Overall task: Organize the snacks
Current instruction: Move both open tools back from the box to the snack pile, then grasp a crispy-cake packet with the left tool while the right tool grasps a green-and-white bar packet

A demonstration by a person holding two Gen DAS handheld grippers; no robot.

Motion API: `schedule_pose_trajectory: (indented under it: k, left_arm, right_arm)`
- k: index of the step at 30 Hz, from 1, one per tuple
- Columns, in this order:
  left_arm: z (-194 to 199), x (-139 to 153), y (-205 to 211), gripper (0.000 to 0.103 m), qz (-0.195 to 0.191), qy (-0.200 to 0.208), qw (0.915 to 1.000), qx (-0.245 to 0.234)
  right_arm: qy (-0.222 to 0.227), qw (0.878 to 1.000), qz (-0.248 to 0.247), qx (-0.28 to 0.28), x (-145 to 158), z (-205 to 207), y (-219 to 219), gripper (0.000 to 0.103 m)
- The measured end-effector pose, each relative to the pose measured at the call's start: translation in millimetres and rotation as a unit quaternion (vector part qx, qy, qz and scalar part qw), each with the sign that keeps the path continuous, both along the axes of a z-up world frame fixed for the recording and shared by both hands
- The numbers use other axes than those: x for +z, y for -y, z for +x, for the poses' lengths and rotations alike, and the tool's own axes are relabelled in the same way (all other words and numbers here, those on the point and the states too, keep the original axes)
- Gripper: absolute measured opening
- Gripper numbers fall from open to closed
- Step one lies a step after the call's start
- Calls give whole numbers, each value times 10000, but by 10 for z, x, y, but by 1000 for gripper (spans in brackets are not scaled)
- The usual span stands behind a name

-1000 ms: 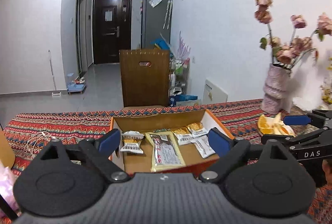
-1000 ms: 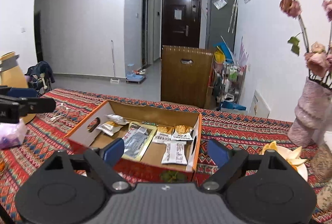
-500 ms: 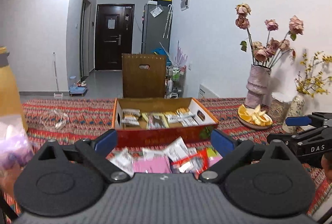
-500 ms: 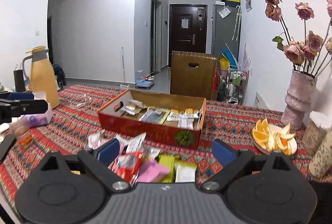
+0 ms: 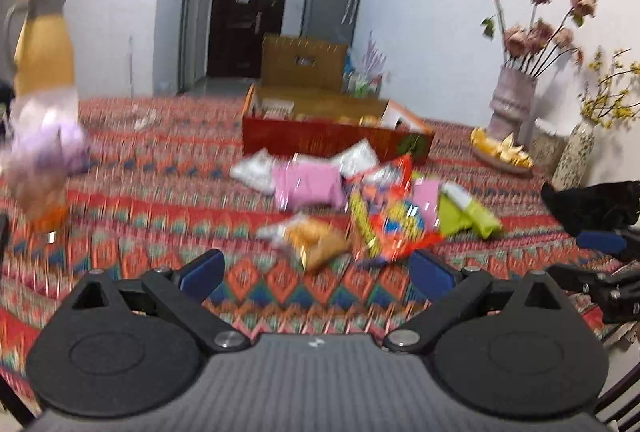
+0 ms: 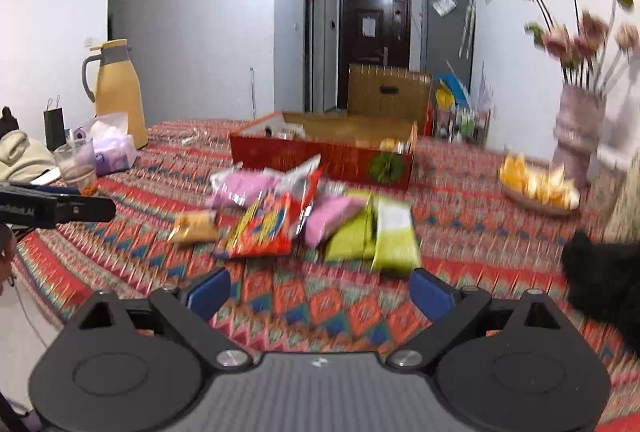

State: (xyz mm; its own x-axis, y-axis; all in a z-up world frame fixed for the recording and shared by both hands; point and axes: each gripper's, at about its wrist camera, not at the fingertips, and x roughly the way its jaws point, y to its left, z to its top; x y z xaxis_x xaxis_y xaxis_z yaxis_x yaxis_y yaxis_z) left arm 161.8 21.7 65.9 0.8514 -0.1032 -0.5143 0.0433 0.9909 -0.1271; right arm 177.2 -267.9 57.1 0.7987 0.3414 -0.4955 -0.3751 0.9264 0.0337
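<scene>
An open red cardboard box [image 5: 328,142] [image 6: 320,156] with several small packets inside stands mid-table. In front of it lies a loose heap of snacks: a pink packet [image 5: 308,184] [image 6: 244,188], a red-orange bag [image 5: 394,222] [image 6: 266,224], green packets [image 5: 466,212] [image 6: 384,232] and a small brown packet [image 5: 316,238] [image 6: 194,226]. My left gripper [image 5: 316,272] hovers short of the heap, its jaws opening with only tablecloth between them. My right gripper [image 6: 320,290] is open just before the green packets, holding nothing.
On the left stand a yellow thermos jug [image 6: 116,88], a purple tissue pack [image 6: 112,152] and a cup [image 6: 76,164]. A plate of orange slices [image 6: 536,184] and a vase of roses [image 6: 580,136] sit on the right. A dark fuzzy shape [image 6: 600,272] is at the right edge.
Both grippers have pulled back from over the box and sunk toward the table. The heap of loose snacks has come into view in front of them. Both jaws stand slightly wider.
</scene>
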Motion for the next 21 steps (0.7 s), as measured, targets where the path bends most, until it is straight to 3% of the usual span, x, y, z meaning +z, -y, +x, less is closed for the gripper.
schedule_pose_trajectory:
  k: [8, 14, 18, 20, 21]
  left_arm:
    - [52, -310, -25, 101, -154, -509, 9985, 103]
    - [294, -396, 26, 100, -246, -650, 9975, 101]
    - [551, -446, 12, 89, -518, -773, 9956, 129]
    - [673, -451, -5, 80, -657, -844, 9942, 112]
    - [734, -447, -9, 80, -707, -851, 9938, 98]
  right_arm:
    - [-568, 9970, 314, -427, -439, -72, 105, 96]
    - [-607, 9968, 58, -516, -507, 74, 42, 96]
    - [-622, 9964, -12, -578, -507, 224, 41, 89]
    - [-665, 9961, 39, -584, -497, 318, 57, 78]
    - [-681, 9959, 43, -600, -489, 374, 65, 77]
